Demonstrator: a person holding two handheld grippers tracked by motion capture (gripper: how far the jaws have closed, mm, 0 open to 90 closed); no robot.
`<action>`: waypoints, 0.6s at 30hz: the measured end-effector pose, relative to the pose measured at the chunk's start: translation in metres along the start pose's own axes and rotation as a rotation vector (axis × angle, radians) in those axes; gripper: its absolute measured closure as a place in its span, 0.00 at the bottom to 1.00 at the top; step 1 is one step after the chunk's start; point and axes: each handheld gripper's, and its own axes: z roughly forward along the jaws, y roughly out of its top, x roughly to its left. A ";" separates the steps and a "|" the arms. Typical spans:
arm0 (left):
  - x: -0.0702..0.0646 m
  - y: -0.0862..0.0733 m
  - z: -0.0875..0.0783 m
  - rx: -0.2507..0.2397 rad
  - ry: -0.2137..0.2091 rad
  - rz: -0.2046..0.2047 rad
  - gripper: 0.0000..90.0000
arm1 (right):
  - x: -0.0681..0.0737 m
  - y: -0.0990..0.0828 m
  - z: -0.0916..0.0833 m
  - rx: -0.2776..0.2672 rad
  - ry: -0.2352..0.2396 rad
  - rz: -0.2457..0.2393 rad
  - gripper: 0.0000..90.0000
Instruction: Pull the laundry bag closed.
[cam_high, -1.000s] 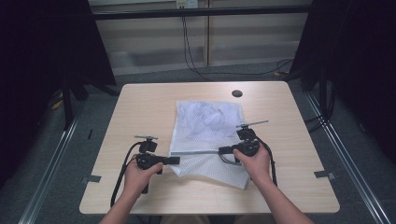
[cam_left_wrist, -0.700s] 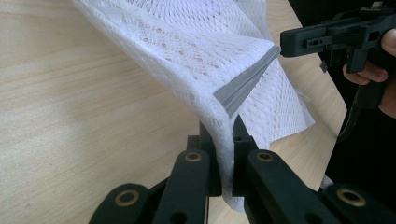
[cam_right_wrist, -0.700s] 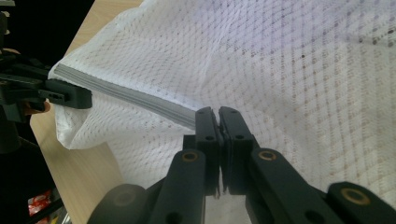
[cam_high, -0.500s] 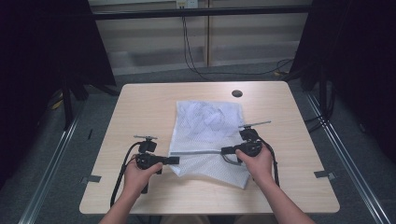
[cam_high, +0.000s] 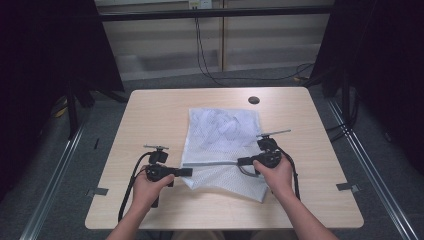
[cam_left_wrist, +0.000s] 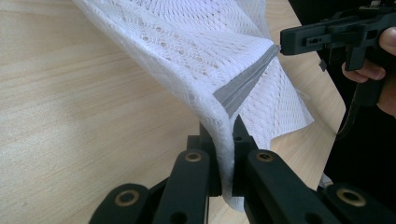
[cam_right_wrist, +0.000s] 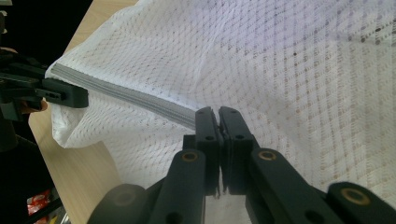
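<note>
- A white mesh laundry bag (cam_high: 222, 150) lies on the middle of the wooden table (cam_high: 150, 120), and its grey zipper band (cam_high: 210, 163) is stretched taut between the two tools, lifted a little above the near part of the bag.
- The left gripper (cam_high: 190, 171) has its jaws pressed together on the left end of the band; the left gripper view shows mesh and grey tape pinched between the black jaws (cam_left_wrist: 224, 154).
- The right gripper (cam_high: 241, 161) is likewise clamped on the band's other end, jaws closed on the grey strip in the right gripper view (cam_right_wrist: 217, 126).
- The step in hand looks like holding the zipper edge straight and level, either to spread the bag flat or to fold it over.
- The next move probably calls for both hands to travel together, keeping even tension so the mesh neither slips from the jaws nor bunches.
- The high view gives the whole layout: the bag's far part lies flat with a crumpled lump (cam_high: 225, 125) showing through the mesh, and a dark round hole (cam_high: 254, 100) sits near the table's far edge.
- The gripper views add what the high view cannot resolve: the bite of each jaw pair on the fabric, the knit pattern, and the bag sagging below the band.
</note>
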 end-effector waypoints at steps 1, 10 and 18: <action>0.000 0.000 0.000 0.000 0.001 0.001 0.99 | 0.000 0.000 0.000 0.000 -0.001 -0.001 0.97; 0.001 0.000 -0.001 -0.007 0.005 -0.005 0.99 | -0.006 -0.001 -0.003 -0.003 -0.014 0.011 0.97; 0.001 0.000 -0.001 -0.005 0.000 -0.009 0.99 | -0.006 -0.001 -0.006 -0.005 -0.010 0.009 0.97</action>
